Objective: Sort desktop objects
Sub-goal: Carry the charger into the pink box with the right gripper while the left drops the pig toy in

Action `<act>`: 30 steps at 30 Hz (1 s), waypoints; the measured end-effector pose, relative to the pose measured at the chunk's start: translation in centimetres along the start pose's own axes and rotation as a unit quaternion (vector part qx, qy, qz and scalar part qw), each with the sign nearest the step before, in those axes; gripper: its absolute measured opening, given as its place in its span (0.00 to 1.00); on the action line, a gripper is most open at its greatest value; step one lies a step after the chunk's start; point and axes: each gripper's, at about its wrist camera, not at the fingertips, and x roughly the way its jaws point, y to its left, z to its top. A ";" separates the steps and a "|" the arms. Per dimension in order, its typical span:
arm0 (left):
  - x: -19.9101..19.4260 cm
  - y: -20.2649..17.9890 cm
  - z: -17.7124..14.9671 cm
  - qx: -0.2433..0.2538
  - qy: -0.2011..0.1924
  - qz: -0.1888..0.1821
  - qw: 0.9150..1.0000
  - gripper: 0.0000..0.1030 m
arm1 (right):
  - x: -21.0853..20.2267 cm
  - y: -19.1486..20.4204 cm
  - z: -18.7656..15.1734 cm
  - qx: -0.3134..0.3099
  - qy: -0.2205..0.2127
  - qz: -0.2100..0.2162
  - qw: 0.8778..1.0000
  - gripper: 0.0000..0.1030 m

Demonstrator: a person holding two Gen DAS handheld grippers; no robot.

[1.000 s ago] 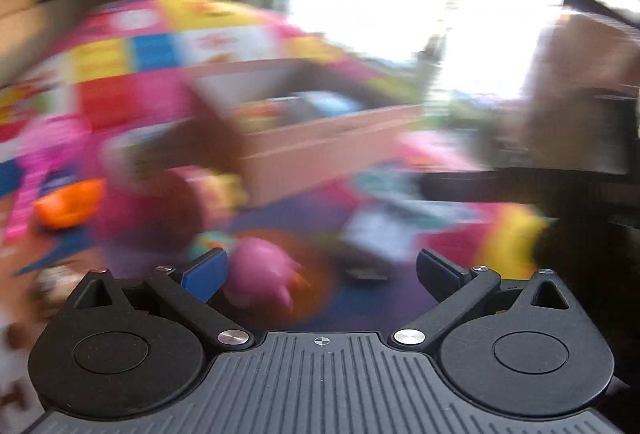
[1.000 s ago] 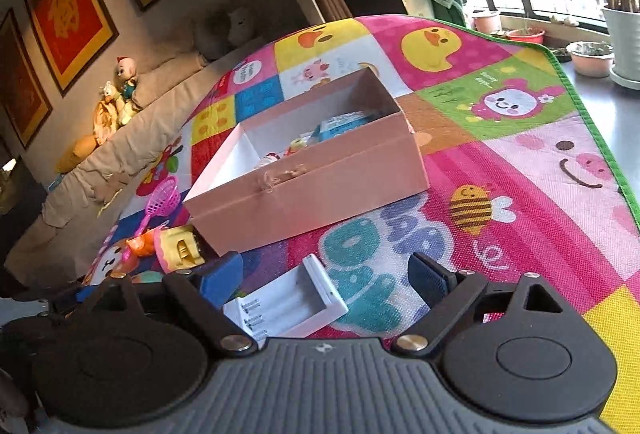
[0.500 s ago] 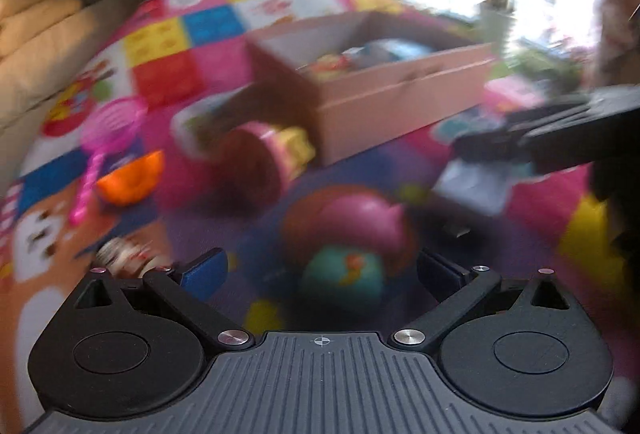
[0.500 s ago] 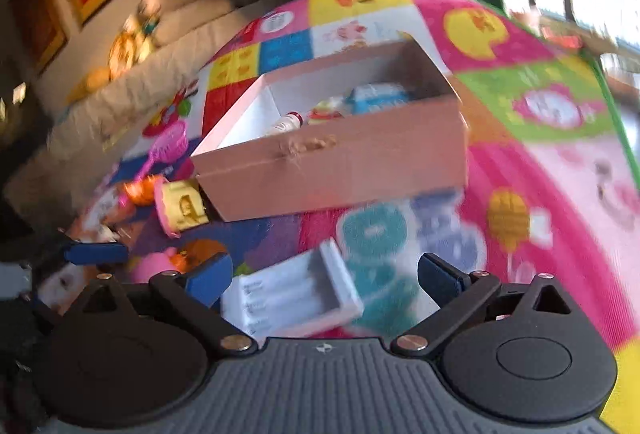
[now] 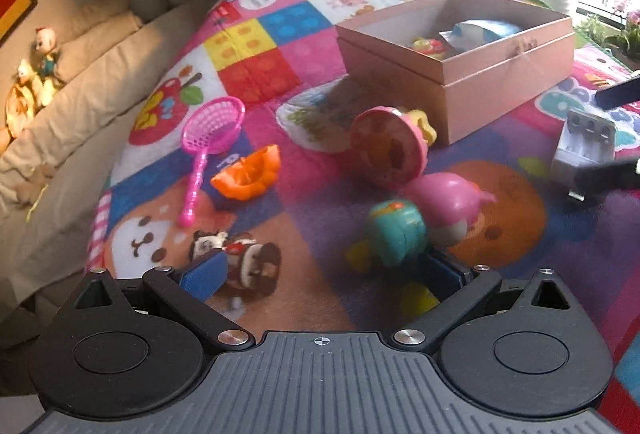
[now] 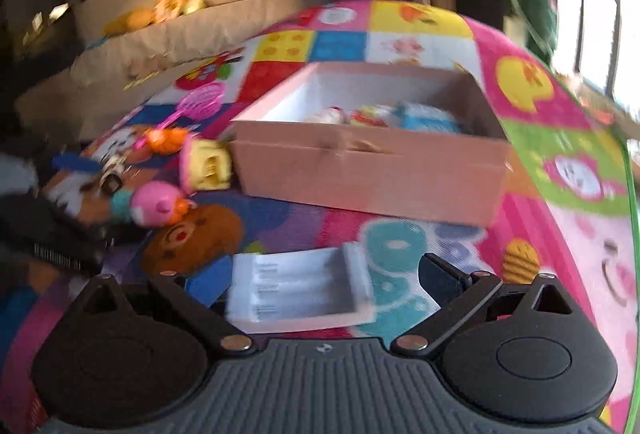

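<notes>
Playmat [image 6: 580, 242] cluttered; right gripper [image 6: 326, 280] spread wide around white charger [image 6: 300, 290], light rigid plastic, grip long sides; left gripper [image 5: 320, 274] spread, empty.

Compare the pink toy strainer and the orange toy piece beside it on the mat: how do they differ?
The pink toy strainer has a long handle and a meshed round bowl; the orange toy piece is a short, handleless wedge. The strainer looks longer; the orange piece is compact. Both lie loose on the play mat, outside the pink box.

Both wrist cameras look down along their fingers, close over the play mat [image 5: 304, 13], sharing the pink box [image 5: 480, 89] [image 6: 372, 173]
</notes>
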 end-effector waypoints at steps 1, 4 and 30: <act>-0.3 0.2 -0.2 -0.007 -0.002 -0.004 1.000 1.00 | 0.3 0.7 0.1 -0.011 0.008 0.005 1.000 0.99; -1.4 0.6 -0.7 -0.054 -0.007 -0.051 0.997 1.00 | 1.5 2.4 0.3 -0.048 0.041 -0.010 0.998 0.99; -2.8 -0.7 2.1 -0.119 -0.027 -0.104 0.987 0.72 | -3.2 1.1 -0.2 -0.025 0.042 -0.025 0.998 0.88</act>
